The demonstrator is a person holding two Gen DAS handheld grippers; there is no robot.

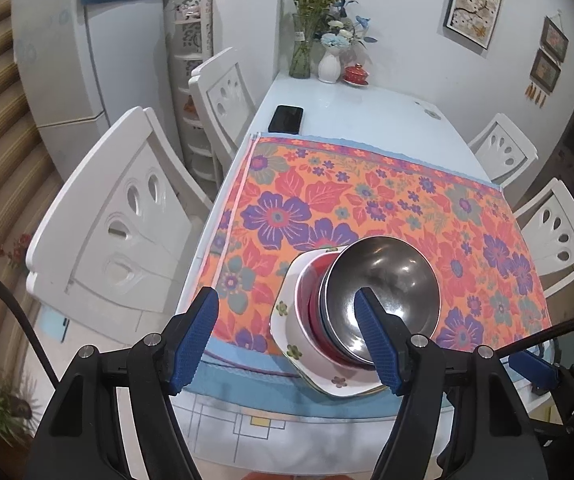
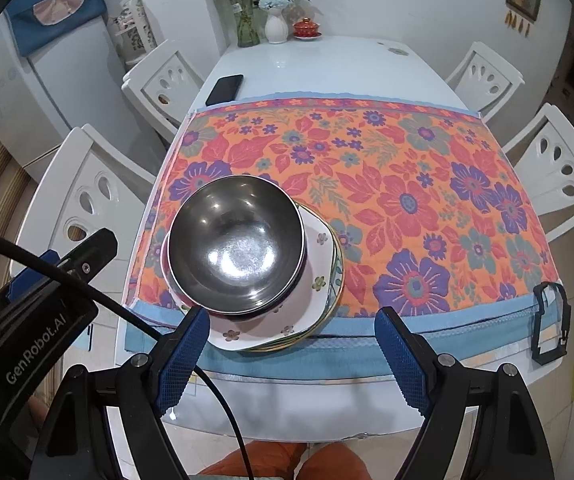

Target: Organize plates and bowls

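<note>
Steel bowl [image 2: 235, 249] upright, mouth up, atop stacked plates [image 2: 319, 280], both hand-held grippers [image 1: 287, 336] [image 2: 293, 356] spread, empty

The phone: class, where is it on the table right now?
In both views the phone lies on the bare white table, just beyond the far left corner of the floral cloth, well away from the stacked bowl.

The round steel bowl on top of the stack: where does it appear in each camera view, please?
Left wrist view: the round steel bowl sits lower right of centre, partly behind the claw's right blue finger.
Right wrist view: the bowl sits left of centre, above the claw's left blue finger.
Shared landmark: the black phone beyond the floral cloth's far left corner.
</note>
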